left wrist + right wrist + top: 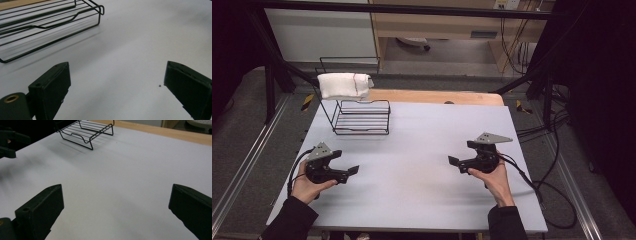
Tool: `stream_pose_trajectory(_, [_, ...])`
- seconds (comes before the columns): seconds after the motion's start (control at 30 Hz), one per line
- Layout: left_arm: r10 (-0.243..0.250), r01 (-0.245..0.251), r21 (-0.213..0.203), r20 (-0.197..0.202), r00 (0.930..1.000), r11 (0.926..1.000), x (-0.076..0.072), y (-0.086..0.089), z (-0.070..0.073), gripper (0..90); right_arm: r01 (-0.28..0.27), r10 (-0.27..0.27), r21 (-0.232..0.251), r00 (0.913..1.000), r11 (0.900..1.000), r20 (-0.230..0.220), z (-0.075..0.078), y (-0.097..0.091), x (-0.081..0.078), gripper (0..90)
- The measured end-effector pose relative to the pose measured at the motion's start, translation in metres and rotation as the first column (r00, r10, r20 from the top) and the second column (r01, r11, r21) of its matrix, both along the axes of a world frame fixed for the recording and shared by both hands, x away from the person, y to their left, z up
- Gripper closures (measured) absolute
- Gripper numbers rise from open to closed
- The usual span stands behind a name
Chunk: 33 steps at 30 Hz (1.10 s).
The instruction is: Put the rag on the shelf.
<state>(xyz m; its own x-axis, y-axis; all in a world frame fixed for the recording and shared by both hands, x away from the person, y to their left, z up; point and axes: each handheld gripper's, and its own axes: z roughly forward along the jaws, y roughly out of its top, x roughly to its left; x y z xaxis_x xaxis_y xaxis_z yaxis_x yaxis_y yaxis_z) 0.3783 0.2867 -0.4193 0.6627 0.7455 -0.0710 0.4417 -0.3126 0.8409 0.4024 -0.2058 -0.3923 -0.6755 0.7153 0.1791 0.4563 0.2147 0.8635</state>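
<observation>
Both grippers, left (pixel 353 170) & right (pixel 453 161), open, empty; prob. next: reach for towel (pixel 344 85) on rack (pixel 362 118), 11 o'clock.

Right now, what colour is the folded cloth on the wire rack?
White, with a thin red line; the cloth shows best in the high view.

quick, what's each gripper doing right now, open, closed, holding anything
Left gripper: open, holding nothing, low over the table.
Right gripper: open, holding nothing, low over the table.

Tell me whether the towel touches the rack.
Touching: in the high view the towel lies draped over the top rail of the rack, resting on it.
</observation>
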Motion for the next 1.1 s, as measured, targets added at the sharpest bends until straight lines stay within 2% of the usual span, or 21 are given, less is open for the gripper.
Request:
stream_pose_trajectory(0.1, [-0.006,0.006,0.006,-0.003,1.0,1.0,-0.002,0.001,-0.004,7.6,0.005,-0.005,0.009,0.9999,0.9999,-0.014,-0.009,-0.01,-0.006,0.4])
stream_pose_trajectory(0.27, [-0.013,0.013,0.01,-0.008,0.9999,0.9999,-0.004,0.002,-0.01,7.6,0.012,-0.012,-0.001,0.9991,0.9999,-0.042,-0.023,-0.025,-0.016,0.3])
stream_pose_trajectory(0.43, [-0.015,0.016,0.017,-0.012,0.9998,0.9997,-0.006,0.003,-0.014,7.6,0.018,-0.019,-0.011,0.9985,0.9998,-0.052,-0.034,-0.037,-0.023,0.3])
stream_pose_trajectory(0.63, [-0.015,0.015,0.023,-0.006,0.9999,0.9996,-0.009,0.006,-0.017,7.6,0.043,-0.043,0.002,0.9973,0.9991,-0.059,-0.043,-0.052,-0.03,0.3])
stream_pose_trajectory(0.8, [-0.019,0.019,0.026,-0.006,0.9998,0.9995,-0.01,0.008,-0.019,7.6,0.063,-0.062,0.011,0.9955,0.998,-0.072,-0.048,-0.06,-0.036,0.4])
stream_pose_trajectory(1.1, [-0.022,0.023,0.025,-0.009,0.9997,0.9994,-0.011,0.008,-0.02,7.6,0.057,-0.057,-0.001,0.9956,0.9984,-0.074,-0.051,-0.06,-0.038,0.4])
